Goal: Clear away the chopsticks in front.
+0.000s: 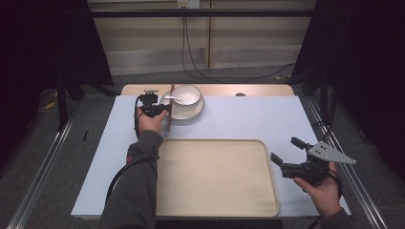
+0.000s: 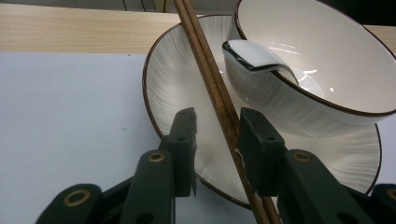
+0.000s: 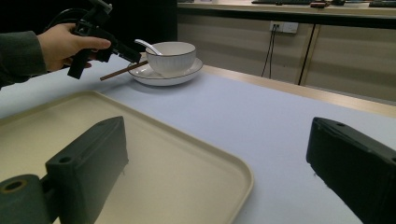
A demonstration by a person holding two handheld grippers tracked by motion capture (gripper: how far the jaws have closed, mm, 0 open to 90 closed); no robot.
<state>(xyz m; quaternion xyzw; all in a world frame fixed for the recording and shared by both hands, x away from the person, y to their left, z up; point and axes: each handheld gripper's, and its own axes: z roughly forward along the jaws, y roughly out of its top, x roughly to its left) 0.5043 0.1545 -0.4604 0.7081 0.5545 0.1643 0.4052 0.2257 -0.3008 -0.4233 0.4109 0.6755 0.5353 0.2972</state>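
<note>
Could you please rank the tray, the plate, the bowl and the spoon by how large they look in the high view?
1. Tray
2. Plate
3. Bowl
4. Spoon
The tray lies nearer the camera, yet is plainly largest.

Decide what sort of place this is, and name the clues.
Probably a staged recording room or lab, not a dining room: dark curtains hang beside the table, metal rails run along the floor, and cables trail from a wall socket.
</note>
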